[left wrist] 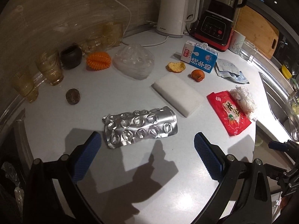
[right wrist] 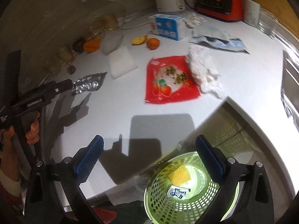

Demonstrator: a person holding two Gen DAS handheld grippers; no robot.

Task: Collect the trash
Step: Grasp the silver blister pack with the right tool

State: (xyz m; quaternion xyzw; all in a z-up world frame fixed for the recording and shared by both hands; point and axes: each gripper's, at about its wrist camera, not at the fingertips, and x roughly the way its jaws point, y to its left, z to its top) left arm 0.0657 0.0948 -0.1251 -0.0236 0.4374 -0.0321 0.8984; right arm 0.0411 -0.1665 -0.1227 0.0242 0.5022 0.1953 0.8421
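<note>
On the white table (left wrist: 56,123) seen from the left wrist camera, the left gripper (left wrist: 147,145) hangs low with its jaws spread wide and empty, the crumpled foil blister pack (left wrist: 140,126) lying just ahead between the two blue pads — a line-up that reads as preparation to close on that piece. Beyond it, at 1 o'clock, sits a white foam block (left wrist: 178,96); further toward 2 o'clock lies a red snack wrapper (left wrist: 229,113) with a wad of white tissue (left wrist: 243,99) touching its far edge. At 12 o'clock a milk carton (left wrist: 201,58) lies on its side, with two pieces of orange peel (left wrist: 176,66) just in front of it and a clear plastic bag (left wrist: 133,61) toward 11 o'clock. Amber glasses (left wrist: 50,68) stand along the wall at 10 o'clock, probably not trash.

From the right wrist camera, the right gripper (right wrist: 149,160) also has its jaws apart and holds nothing. It hovers over the table edge, above a green perforated basket (right wrist: 160,201) at 5 o'clock, below table level — placed there, I judge, as the bin, since a yellow scrap (right wrist: 179,174) and a small printed packet (right wrist: 178,193) already lie inside. At 9 o'clock the other gripper's finger reaches the foil pack, a hand (right wrist: 32,128) on its handle. The red wrapper and tissue sit at 12 o'clock, well apart from these jaws.
</note>
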